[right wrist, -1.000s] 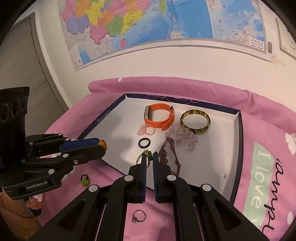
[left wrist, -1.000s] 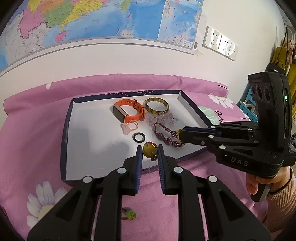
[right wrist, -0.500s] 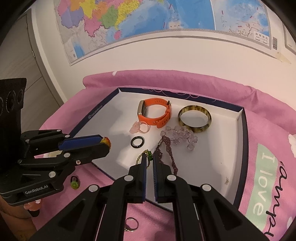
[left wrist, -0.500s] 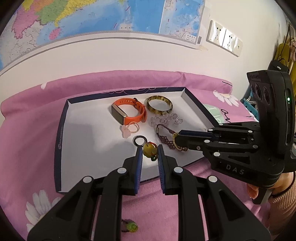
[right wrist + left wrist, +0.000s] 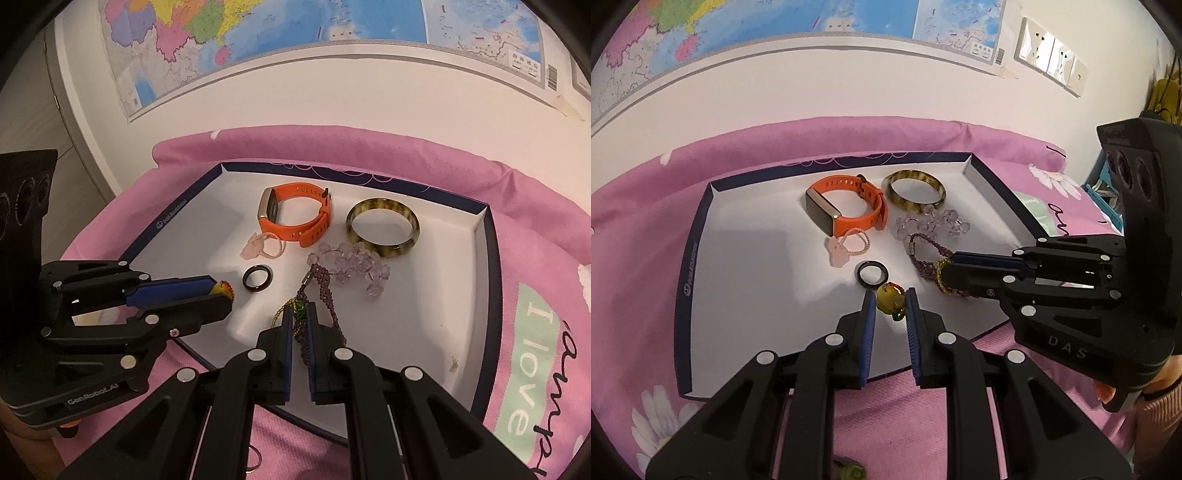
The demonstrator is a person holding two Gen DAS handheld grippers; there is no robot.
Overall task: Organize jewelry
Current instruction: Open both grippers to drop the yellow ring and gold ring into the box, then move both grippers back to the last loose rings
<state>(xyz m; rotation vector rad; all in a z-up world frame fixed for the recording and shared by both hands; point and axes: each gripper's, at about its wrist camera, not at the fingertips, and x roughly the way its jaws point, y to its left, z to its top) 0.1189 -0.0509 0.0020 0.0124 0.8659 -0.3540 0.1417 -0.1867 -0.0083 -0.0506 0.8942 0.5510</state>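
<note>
You are placing pieces into the tray (image 5: 701,236): your left gripper (image 5: 889,300) pinches the yellow bead charm (image 5: 888,298), your right gripper (image 5: 300,316) pinches the purple beaded bracelet (image 5: 325,295). Next, lower and release.

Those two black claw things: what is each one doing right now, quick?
Left gripper: shut on the yellow bead charm.
Right gripper: shut on the yellow-green beaded strand, with the purple beaded bracelet alongside.

"DAS" on right gripper (image 5: 947,282) body, lower side. "GenRobot.AI" on left gripper (image 5: 221,295) body, at 8 o'clock in right wrist view. "I love" in white on green patch of pink cloth (image 5: 535,332), at 4 o'clock. Map (image 5: 295,44) label characters too small to read.
</note>
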